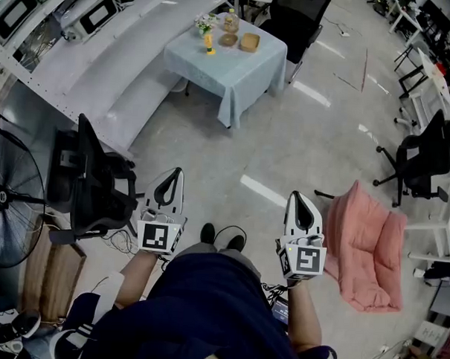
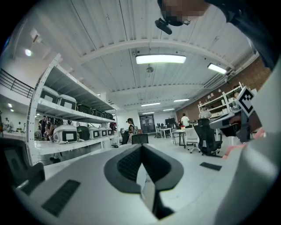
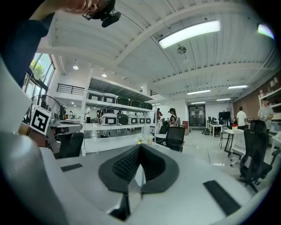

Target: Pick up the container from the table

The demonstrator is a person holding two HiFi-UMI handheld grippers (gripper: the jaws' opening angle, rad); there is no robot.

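Pale grey workshop floor lies between the person and the goal. Pressed together and pinching nothing, the jaws of the white left gripper (image 1: 176,173) and the white right gripper (image 1: 298,196) point roughly level towards the small desk draped in light blue cloth (image 1: 241,75), which stands well apart from both.

On that desk I count five things. One clear lidded jar (image 1: 231,20) sits at its far edge. One round brown disc (image 1: 228,40) and one tan squarish container (image 1: 249,42) lie nearer its middle. One small yellow bottle (image 1: 209,44) and one sprig of flowers (image 1: 204,22) are on its left side. Which of these the task means I cannot tell; the jar or the tan container seems likeliest.

The step in hand looks like the approach, barely begun. To do it well, walk up to the desk and spread one pair of jaws before reaching. Then come in level, clear of the neighbouring things. One black office chair (image 1: 299,18) stands just behind the desk.
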